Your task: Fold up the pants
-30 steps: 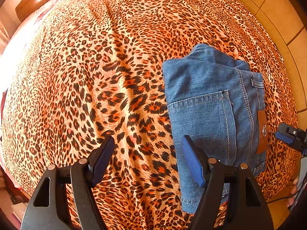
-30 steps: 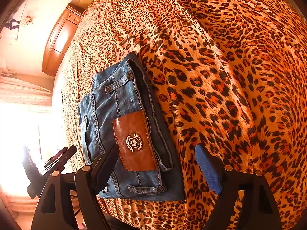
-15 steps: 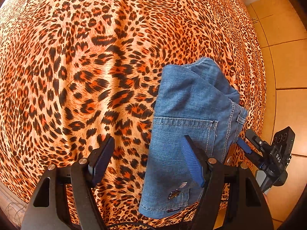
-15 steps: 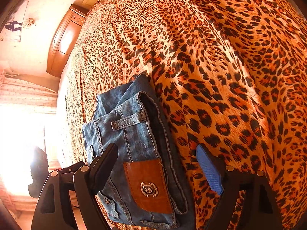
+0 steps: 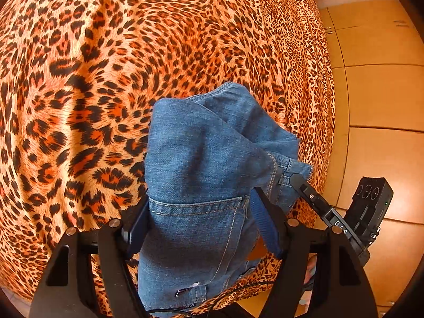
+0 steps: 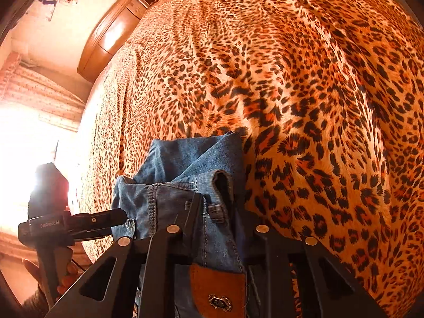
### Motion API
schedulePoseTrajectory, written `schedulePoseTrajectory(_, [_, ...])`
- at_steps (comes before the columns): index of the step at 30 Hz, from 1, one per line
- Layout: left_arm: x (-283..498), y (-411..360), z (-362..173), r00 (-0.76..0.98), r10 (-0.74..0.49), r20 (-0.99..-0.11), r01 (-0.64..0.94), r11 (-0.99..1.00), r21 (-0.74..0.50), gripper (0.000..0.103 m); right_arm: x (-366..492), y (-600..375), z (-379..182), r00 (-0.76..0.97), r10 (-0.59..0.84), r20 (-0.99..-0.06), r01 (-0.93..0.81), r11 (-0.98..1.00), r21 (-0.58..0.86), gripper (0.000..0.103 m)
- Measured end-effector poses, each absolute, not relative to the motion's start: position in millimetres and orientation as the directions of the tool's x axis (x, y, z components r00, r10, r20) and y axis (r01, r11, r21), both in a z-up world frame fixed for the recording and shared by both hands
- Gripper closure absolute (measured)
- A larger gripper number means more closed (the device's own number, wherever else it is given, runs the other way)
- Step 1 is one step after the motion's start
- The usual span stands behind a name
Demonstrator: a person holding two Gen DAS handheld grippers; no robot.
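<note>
The folded jeans (image 5: 201, 164) are lying at the near edge of the bed, on the leopard-print bedspread (image 5: 79, 79), bunching up between the two hand-held tools. The left gripper (image 5: 201, 228) is straddling the pocket end of the jeans: its fingers are standing wide on either side of the denim, and whether the blue pads (image 5: 263, 220) are actually pressing the cloth I cannot tell. The right gripper (image 6: 220, 212) is closing its jaws on the waistband end, with the denim and a belt loop (image 6: 216, 210) caught between them and the fabric puckering up just ahead of the fingers; the brown leather patch (image 6: 218, 288) is sitting just behind that grip, near the tool's body. Off to the right gripper's left side, a hand (image 6: 66, 278) is holding the other tool's handle beside the bed's edge. Beyond the left gripper's right side, tan floor tiles (image 5: 376, 92) are showing past the bedspread.
</note>
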State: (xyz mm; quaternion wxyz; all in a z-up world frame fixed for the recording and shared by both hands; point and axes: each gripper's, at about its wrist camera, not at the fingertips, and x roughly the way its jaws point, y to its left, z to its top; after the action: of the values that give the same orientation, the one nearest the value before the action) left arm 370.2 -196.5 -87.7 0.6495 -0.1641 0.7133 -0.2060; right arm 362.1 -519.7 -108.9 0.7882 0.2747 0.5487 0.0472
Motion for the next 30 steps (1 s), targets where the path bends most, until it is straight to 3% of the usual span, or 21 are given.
schedulePoseTrajectory(2, [377, -201, -105, -0.119, -0.437, -0.892, 0.049, 0.894, -0.445, 0.035, 373, -523, -122, 0.349, 0.317, -0.882, 0.247, 0.877, 0.413, 0.088])
schedulePoseTrajectory(4, [381, -199, -105, -0.129, -0.448, -0.885, 0.014, 0.891, -0.453, 0.035, 379, -524, -135, 0.303, 0.286, -0.909, 0.267, 0.890, 0.369, 0.083])
schedulePoseTrajectory(7, [377, -193, -82, -0.107, -0.449, -0.887, 0.070, 0.887, -0.457, 0.035, 380, -526, -124, 0.343, 0.316, -0.884, 0.272, 0.868, 0.416, 0.077])
schedulePoseTrajectory(8, [371, -189, -74, -0.096, -0.447, -0.889, 0.103, 0.884, -0.456, 0.035, 374, -528, -121, 0.350, 0.370, -0.861, 0.261, 0.844, 0.469, 0.070])
schedulePoseTrajectory(11, [344, -174, -66, -0.117, -0.472, -0.874, 0.143, 0.862, -0.486, 0.034, 353, -529, -119, 0.340, 0.446, -0.828, 0.248, 0.807, 0.536, 0.034])
schedulePoseTrajectory(15, [314, -180, -91, -0.204, -0.474, -0.856, 0.163, 0.846, -0.507, 0.029, 319, -518, -148, 0.300, 0.491, -0.818, 0.288, 0.771, 0.568, 0.034])
schedulePoseTrajectory(17, [307, -187, -102, -0.231, -0.452, -0.862, 0.154, 0.857, -0.491, 0.031, 314, -508, -153, 0.296, 0.476, -0.828, 0.279, 0.786, 0.551, 0.059])
schedulePoseTrajectory(20, [302, -195, -105, -0.198, -0.392, -0.899, 0.205, 0.880, -0.429, 0.031, 311, -485, -137, 0.315, 0.384, -0.868, 0.167, 0.878, 0.449, 0.070])
schedulePoseTrajectory(21, [301, -197, -105, -0.196, -0.382, -0.903, 0.217, 0.881, -0.420, 0.031, 309, -475, -137, 0.285, 0.326, -0.901, 0.117, 0.922, 0.370, 0.070])
schedulePoseTrajectory(23, [300, -198, -98, -0.194, -0.369, -0.909, 0.233, 0.883, -0.408, 0.031, 311, -472, -138, 0.274, 0.308, -0.911, 0.106, 0.932, 0.347, 0.067])
schedulePoseTrajectory(30, [275, -170, -86, -0.233, -0.476, -0.848, 0.207, 0.828, -0.521, 0.029, 254, -500, -134, 0.313, 0.510, -0.802, 0.288, 0.753, 0.591, 0.062])
